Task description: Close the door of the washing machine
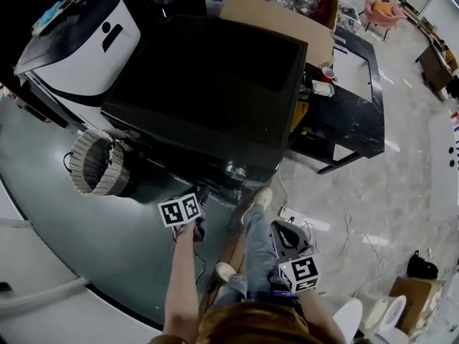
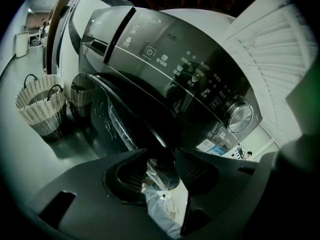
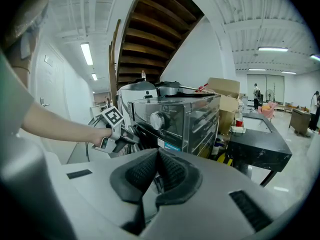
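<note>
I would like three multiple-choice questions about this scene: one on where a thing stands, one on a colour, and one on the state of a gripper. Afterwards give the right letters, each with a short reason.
1. In the head view, where is the woven basket?
A) on the floor, to the picture's left of the washing machine
B) on top of it
C) behind it

2. What colour is the cup on the black table?
A) blue
B) red
C) green

3. How do the jaws of the right gripper stand?
A) wide apart
B) closed on a cloth
C) together, with nothing between them

Answers:
1 A: the basket stands on the grey floor beside the machine.
2 B: the cup is plainly red.
3 C: in the right gripper view, the pads meet at their tips.
</note>
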`<state>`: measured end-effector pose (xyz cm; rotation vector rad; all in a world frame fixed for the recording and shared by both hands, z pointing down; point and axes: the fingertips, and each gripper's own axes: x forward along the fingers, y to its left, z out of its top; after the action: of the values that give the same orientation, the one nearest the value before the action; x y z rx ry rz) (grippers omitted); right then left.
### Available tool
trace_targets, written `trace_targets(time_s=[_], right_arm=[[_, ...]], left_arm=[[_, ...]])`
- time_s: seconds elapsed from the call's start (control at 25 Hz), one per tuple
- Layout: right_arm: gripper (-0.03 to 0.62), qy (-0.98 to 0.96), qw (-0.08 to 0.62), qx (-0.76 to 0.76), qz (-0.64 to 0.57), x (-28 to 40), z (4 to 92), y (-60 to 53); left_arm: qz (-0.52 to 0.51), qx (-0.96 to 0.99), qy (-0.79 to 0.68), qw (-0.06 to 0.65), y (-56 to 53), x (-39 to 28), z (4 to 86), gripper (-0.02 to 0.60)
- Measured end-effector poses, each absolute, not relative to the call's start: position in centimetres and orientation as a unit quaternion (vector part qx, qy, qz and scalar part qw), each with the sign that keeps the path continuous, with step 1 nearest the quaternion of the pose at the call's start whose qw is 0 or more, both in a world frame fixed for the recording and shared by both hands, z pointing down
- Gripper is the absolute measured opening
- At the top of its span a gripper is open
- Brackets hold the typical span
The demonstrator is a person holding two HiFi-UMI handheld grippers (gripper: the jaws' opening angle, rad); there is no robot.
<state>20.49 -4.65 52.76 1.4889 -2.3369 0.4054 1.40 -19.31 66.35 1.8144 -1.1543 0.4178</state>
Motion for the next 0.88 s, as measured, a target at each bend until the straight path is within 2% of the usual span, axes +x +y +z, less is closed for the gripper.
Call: trace_targets(time_s=[0.64,0.88], right_arm=[[0.011,-0.816,0.167,0.533,0.15,22.1,53.4,-5.1],[0.011,-0.816,0.162,0.537,0.142,22.3,52.7,-5.2]], left_arm=[[0.159,0.733,-0.469,0.466,-21.3,2.5,66.6,0.21],[0.189,0.752,-0.461,0.432,-20.8,3.0,66.3,0.212]])
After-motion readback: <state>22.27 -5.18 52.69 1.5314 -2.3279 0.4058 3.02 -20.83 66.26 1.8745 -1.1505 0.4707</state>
